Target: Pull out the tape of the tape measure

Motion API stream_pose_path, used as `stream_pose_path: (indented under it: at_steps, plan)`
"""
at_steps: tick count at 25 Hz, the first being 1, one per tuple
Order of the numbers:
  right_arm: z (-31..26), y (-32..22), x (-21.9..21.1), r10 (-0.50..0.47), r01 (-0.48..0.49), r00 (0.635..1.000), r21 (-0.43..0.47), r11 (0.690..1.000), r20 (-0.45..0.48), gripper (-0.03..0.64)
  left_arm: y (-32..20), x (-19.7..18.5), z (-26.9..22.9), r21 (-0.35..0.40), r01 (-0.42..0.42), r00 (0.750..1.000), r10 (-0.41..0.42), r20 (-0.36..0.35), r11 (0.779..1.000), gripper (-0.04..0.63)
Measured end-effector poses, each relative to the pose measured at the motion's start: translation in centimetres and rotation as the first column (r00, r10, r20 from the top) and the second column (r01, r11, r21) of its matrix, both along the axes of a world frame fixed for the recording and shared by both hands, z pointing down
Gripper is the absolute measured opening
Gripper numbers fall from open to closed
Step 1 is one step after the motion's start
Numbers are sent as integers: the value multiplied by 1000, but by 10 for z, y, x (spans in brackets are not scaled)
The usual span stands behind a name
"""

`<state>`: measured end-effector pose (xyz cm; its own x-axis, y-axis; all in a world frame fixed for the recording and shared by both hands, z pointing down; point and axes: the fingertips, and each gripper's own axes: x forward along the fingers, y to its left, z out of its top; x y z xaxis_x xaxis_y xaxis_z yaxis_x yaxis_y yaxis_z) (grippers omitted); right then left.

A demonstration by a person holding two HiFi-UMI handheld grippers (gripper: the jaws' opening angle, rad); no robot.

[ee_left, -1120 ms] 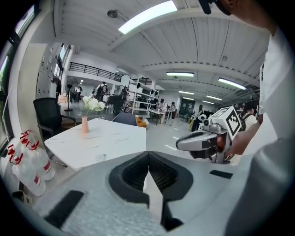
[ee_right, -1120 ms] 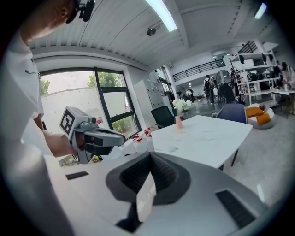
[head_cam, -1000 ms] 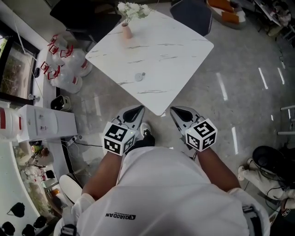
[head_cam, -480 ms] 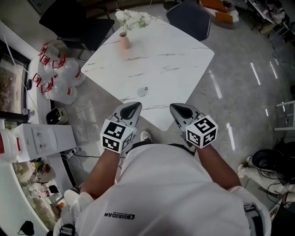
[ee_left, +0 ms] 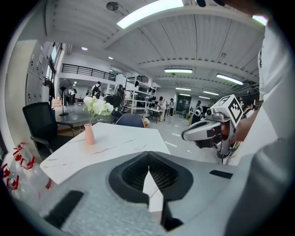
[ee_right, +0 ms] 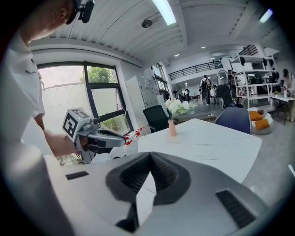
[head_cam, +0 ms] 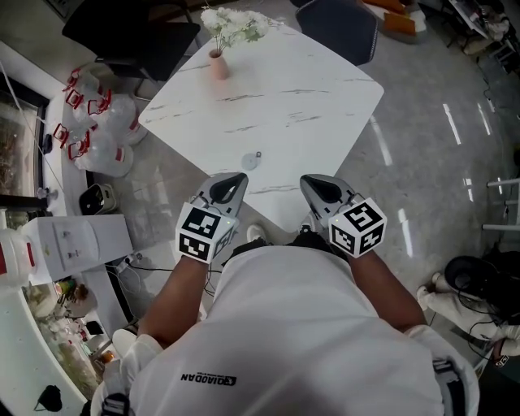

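Our grey left gripper and right gripper, jaws pressed together and empty, flank the white marble table's near corner. The small round tape measure lies just inside its edge.

Side by side at the near corner of the table: left claw and right claw, apart from each other, both pointing across it. Just ahead of the left claw, on the table and close to its edge: the tape measure. Well ahead of the left claw, near the table's far corner: a vase, upright. Beyond the table, ahead of the right claw: a chair. Left of the left claw, on the floor beside the table: water jugs. Nearer, also to the left: a water dispenser.
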<state>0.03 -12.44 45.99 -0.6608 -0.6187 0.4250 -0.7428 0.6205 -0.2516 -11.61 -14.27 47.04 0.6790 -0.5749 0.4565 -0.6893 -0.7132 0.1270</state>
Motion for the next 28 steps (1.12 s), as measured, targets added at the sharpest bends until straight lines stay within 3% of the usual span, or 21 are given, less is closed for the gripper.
stream_pose_path:
  at_steps: [18,28]
  plan:
    - [4,-42,22,-153,153,988,6,988,25,6,-25,13,13,20,159,981,-160,114,987,9]
    - [1,-41,33,-153,152,987,18,988,47,6,-28,19,5,75,170,972,-179,151,983,156]
